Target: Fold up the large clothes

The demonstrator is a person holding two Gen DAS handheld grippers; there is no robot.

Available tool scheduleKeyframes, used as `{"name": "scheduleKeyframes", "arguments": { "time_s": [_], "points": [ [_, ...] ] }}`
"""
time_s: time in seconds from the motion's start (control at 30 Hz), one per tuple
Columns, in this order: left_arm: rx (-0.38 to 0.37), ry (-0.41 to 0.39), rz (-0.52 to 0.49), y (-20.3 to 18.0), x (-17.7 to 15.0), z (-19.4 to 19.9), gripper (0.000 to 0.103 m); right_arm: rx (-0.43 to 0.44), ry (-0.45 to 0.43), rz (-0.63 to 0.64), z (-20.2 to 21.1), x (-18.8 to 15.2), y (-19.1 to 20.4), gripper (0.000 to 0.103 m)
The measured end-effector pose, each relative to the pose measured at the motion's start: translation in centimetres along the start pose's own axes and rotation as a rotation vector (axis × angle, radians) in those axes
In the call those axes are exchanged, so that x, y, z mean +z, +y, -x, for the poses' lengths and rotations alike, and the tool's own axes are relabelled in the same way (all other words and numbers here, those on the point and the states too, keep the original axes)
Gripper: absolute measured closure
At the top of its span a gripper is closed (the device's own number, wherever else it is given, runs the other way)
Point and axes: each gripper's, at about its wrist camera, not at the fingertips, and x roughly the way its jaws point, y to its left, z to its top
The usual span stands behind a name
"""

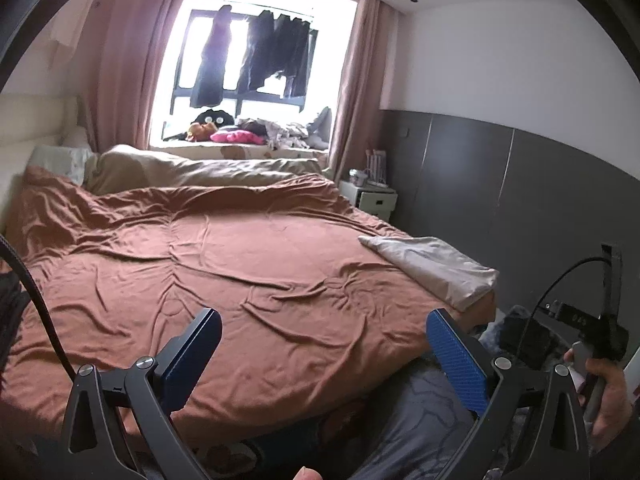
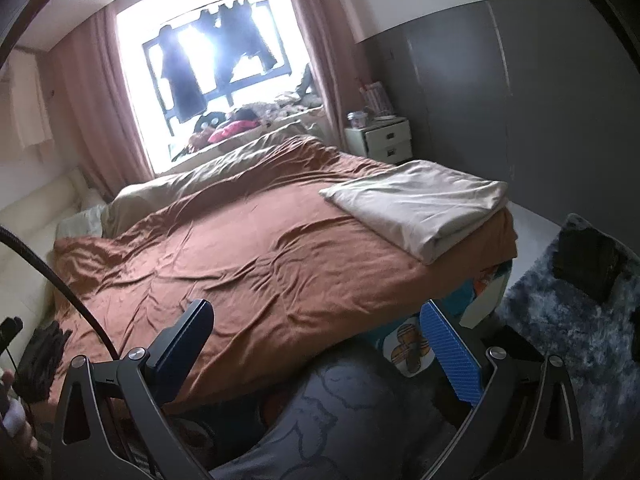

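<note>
1. hovering at the foot of the bed, both grippers held above its near edge and touching no fabric.
2. left gripper has its jaws spread wide with nothing between them; blue ribbed pad on one finger, dark pad on the other.
3. right gripper is likewise spread apart and empty, aimed across the bed toward the window.
4. the task's thing looks like the beige folded cloth, lying on the brown cover at the bed's far right corner: about 2 o'clock in the right wrist view, about 3 o'clock in the left wrist view.
5. it already sits in a rough rectangle, several layers thick; whether it is a garment or bedding, cannot tell.
6. handling guess: soft, limp, light; layers will likely slide and sag if lifted from one point, nothing fragile.
7. grasp guess: pinch two corners of the edge nearest the person, one gripper each, catching all layers so the fold stays aligned.
8. risk: pinching the wrinkled brown cover underneath together with the cloth.
9. dark item at 8 o'clock by the bed's left edge, too unclear to name.
10. a hand shows at 4 o'clock in the left wrist view, holding the other gripper's handle.
</note>
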Motion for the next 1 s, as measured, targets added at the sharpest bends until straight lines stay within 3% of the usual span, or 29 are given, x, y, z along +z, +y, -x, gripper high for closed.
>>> {"name": "scheduleKeyframes", "arguments": {
  "time_s": [0.33, 1.0],
  "points": [
    [0.037, -0.012, -0.007, 0.5, -0.8, 0.4, 0.0, 0.004, -0.004, 0.072, -0.9, -1.3, 2.5, 0.0],
    [0.071, -0.021, -0.015, 0.3, -1.6, 0.6, 0.0, 0.028, -0.022, 0.104, -1.2, -2.4, 3.6, 0.0]
  ]
}}
